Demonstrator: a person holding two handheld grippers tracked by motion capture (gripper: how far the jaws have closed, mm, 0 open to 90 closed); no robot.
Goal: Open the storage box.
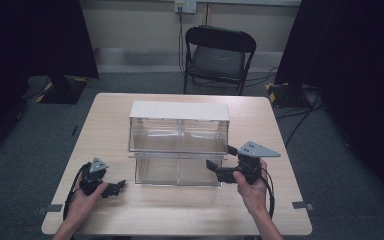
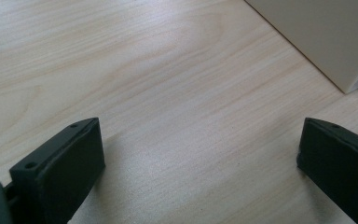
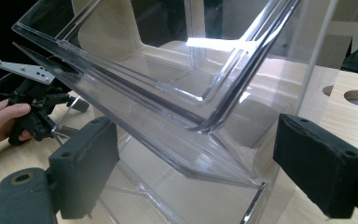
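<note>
Clear drawer unit [image 1: 178, 145] stands at frame centre of the high view on the table [image 1: 110, 120]. Right gripper [image 1: 219, 162], jaws spread, flanks its lower-right corner without contact. Left gripper [image 1: 121, 185], lower left, released, well apart over bare tabletop.

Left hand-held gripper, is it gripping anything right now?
No, the left hand-held gripper has its jaws wide apart over bare table.
</note>
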